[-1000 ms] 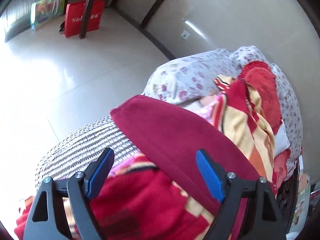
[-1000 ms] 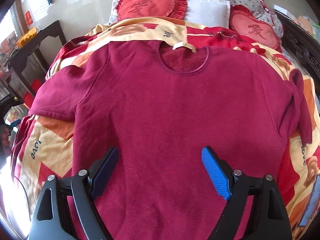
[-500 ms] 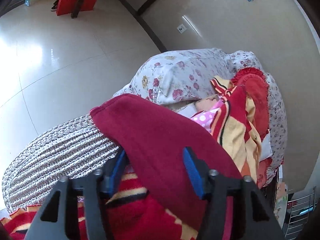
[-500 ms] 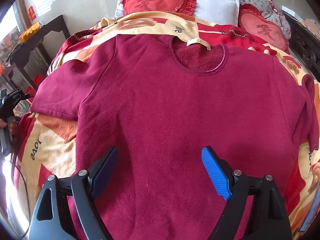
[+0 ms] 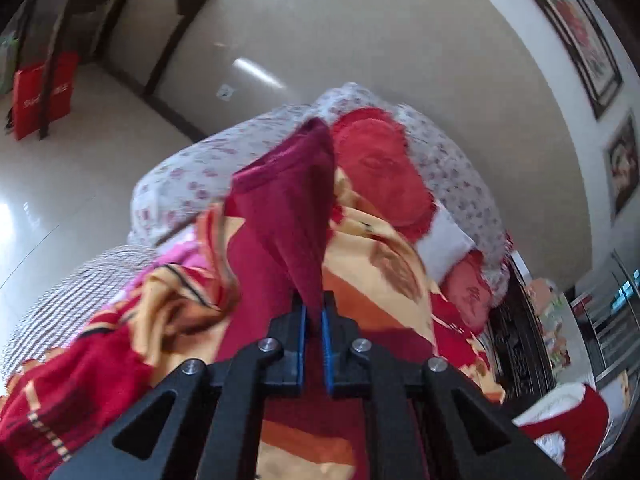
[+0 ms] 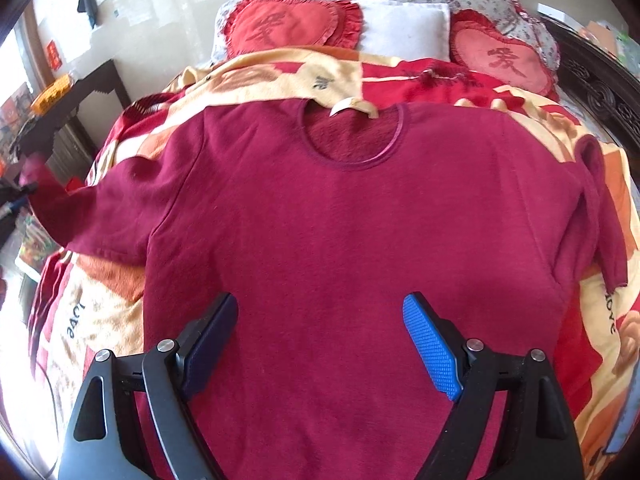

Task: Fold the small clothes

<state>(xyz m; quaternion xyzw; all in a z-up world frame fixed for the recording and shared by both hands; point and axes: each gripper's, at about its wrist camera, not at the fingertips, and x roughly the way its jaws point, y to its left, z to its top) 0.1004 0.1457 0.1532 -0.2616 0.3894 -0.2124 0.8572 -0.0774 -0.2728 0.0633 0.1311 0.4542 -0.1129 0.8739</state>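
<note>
Blanket (image 6: 400, 80) partly hidden under sweater (image 6: 340, 220); left claw (image 5: 314, 316) blurred.

My left gripper (image 5: 313, 316) has its jaws clamped on the sweater's sleeve (image 5: 292, 200), lifting it above the bed. My right gripper (image 6: 320, 344) hovers over the sweater's (image 6: 352, 220) lower body, jaws spread wide.

- The sweatshirt (image 6: 352, 232) ahead of the right gripper's fingers is plain maroon, with a pale label at the collar.
- The blanket (image 6: 100, 320) under it is red, orange and cream, printed with "love".
- Beyond it, two heart cushions (image 6: 288, 24) are red, the pillow (image 6: 404, 28) between them white.
- The bedding (image 5: 192, 176) left of the left gripper is white with small reddish flowers.
- The right gripper's pads (image 6: 432, 348) are blue.
</note>
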